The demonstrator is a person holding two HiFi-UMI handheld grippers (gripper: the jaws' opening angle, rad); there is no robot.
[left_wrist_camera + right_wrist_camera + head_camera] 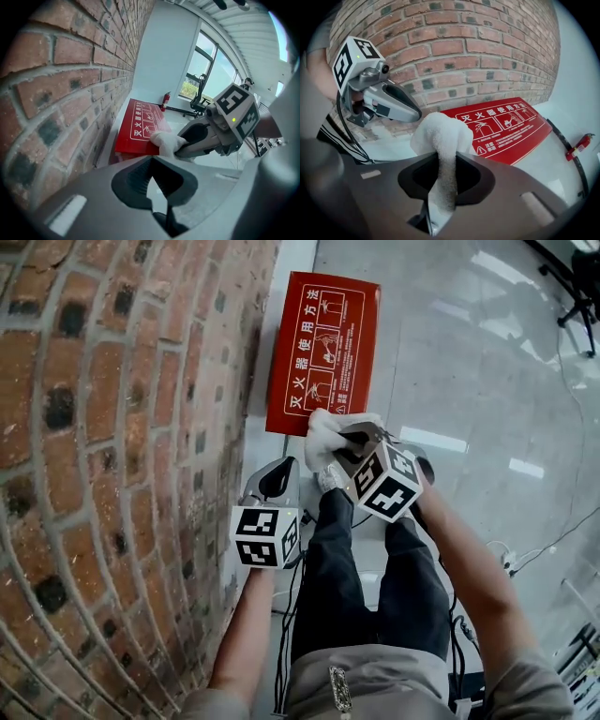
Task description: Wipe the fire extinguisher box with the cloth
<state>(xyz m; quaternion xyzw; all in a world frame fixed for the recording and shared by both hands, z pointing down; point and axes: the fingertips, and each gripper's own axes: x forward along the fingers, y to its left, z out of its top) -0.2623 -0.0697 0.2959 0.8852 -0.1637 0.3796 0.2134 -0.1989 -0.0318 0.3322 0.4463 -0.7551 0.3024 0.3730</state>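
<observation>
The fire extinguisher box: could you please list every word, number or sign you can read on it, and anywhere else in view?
"灭火器使用方法": white heading on the red fire extinguisher box.
Warning triangle: on the box; the print beside it is too small to read.
Pictogram captions: too small to read.
Marker cubes: coded squares only, no words.

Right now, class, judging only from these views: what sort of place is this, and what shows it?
Probably an indoor office or workshop hall: a brick wall, a glossy pale floor, a tall window with office chairs below it, and a red fire extinguisher box along the wall.
</observation>
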